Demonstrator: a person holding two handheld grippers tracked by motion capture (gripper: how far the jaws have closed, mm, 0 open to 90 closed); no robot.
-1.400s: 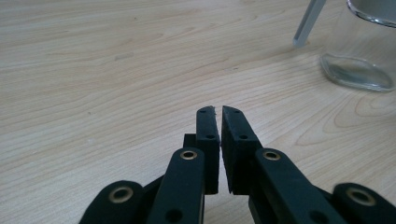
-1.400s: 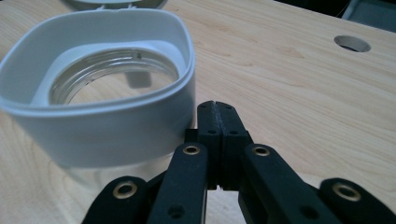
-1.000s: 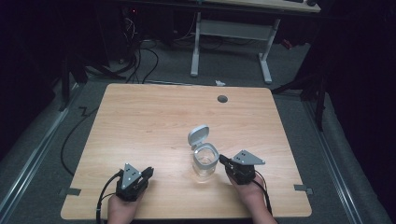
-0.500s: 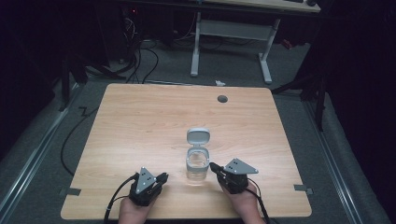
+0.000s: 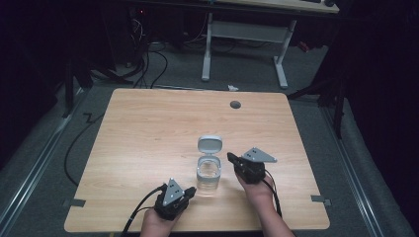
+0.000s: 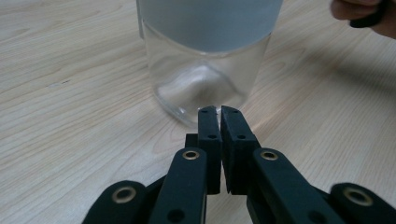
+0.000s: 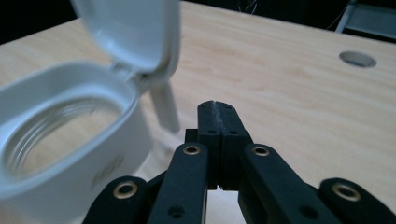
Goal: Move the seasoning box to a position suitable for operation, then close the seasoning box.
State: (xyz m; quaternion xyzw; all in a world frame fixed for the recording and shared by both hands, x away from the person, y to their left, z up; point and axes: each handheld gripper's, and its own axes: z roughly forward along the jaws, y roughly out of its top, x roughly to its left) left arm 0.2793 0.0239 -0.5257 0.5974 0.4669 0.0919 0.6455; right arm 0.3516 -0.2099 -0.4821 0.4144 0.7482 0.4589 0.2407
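Note:
A clear glass jar (image 5: 209, 178) with a grey collar stands near the table's front middle, its flip lid (image 5: 209, 144) hinged up and open. In the left gripper view the jar's glass base (image 6: 205, 84) sits just beyond my left gripper (image 6: 218, 112), whose jaws are shut with nothing between them. My left gripper (image 5: 190, 190) lies low at the jar's front left. My right gripper (image 5: 230, 157) hovers close to the jar's right side by the rim. In the right gripper view it (image 7: 215, 106) is shut and empty, beside the open collar (image 7: 60, 135) and raised lid (image 7: 135, 32).
The wooden table (image 5: 148, 128) has a round cable hole (image 5: 235, 104) at the back right. Tape marks (image 5: 74, 203) sit at the front corners. A desk frame (image 5: 247, 34) and cables stand on the floor beyond the far edge.
The jar has shifted slightly left and turned so its lid faces the far side. My left gripper moved right toward the jar. My right gripper lifted up beside the rim.

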